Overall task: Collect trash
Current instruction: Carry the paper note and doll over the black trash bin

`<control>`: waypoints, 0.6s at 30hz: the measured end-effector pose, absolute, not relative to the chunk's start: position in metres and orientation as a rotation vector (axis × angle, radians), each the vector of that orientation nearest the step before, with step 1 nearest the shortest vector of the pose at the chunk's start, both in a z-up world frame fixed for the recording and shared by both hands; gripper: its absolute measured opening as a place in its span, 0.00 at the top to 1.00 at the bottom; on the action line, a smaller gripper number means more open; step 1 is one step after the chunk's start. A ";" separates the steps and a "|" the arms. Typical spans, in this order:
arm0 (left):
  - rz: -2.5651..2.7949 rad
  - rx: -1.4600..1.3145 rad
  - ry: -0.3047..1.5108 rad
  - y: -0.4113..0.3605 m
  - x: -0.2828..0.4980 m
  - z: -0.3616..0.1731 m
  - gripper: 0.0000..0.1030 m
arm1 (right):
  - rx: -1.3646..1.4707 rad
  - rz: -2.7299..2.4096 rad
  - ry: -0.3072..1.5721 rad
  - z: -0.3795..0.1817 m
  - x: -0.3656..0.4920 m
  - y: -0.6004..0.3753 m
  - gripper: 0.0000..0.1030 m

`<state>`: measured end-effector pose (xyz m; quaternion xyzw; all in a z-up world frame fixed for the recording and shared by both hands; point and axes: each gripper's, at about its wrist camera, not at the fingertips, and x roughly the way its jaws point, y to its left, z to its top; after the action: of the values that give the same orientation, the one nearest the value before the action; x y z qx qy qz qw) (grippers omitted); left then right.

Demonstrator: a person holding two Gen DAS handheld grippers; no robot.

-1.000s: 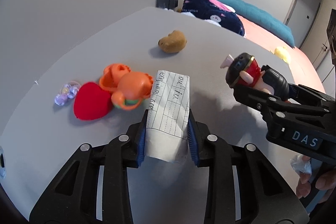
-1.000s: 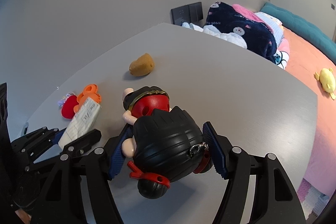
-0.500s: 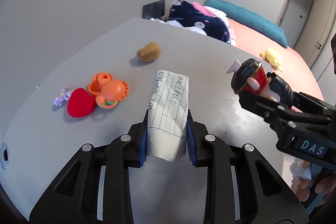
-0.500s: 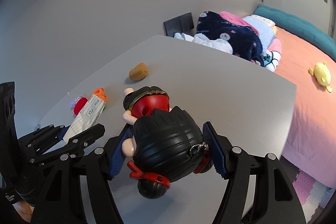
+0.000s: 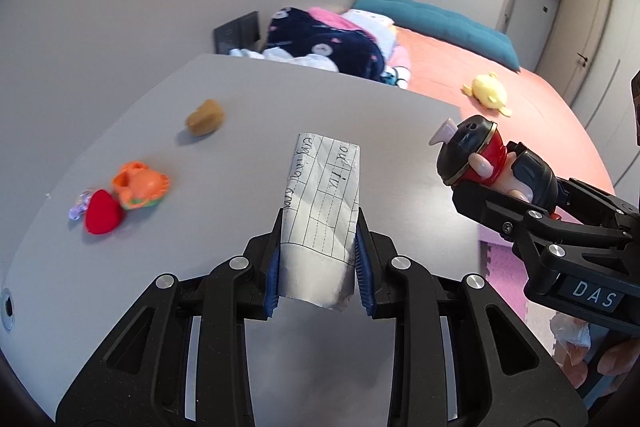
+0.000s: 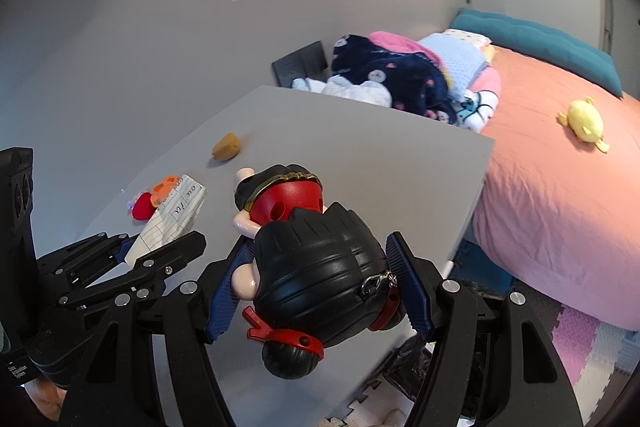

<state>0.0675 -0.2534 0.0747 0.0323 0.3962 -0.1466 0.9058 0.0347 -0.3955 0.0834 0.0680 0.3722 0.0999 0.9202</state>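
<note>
The left tool (image 5: pixel 319 259) grips a folded paper (image 5: pixel 322 203), long axis pointing forward; the right tool (image 6: pixel 318 281), holding a toy figure (image 6: pixel 310 267), hangs beside it, both above the surface (image 5: pixel 248 115).

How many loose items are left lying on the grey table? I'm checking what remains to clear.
4: a tan lump toward the far side, and a cluster at the left edge: an orange toy, a red heart and a small clear trinket. The grippers may hide more.
</note>
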 end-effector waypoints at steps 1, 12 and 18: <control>-0.312 0.073 0.819 -0.260 0.066 0.075 0.71 | 0.145 0.199 0.763 0.084 0.031 -0.401 0.33; -0.415 0.135 0.831 -0.328 0.054 0.073 0.70 | 0.209 0.114 0.748 0.081 0.002 -0.465 0.33; -0.485 0.168 0.845 -0.369 0.048 0.067 0.70 | 0.251 0.047 0.744 0.076 -0.016 -0.508 0.33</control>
<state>0.0480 -0.3694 0.0666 0.0806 0.4054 -0.2327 0.8804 -0.0159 -0.5075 0.0764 0.1225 0.3624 0.0227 0.9236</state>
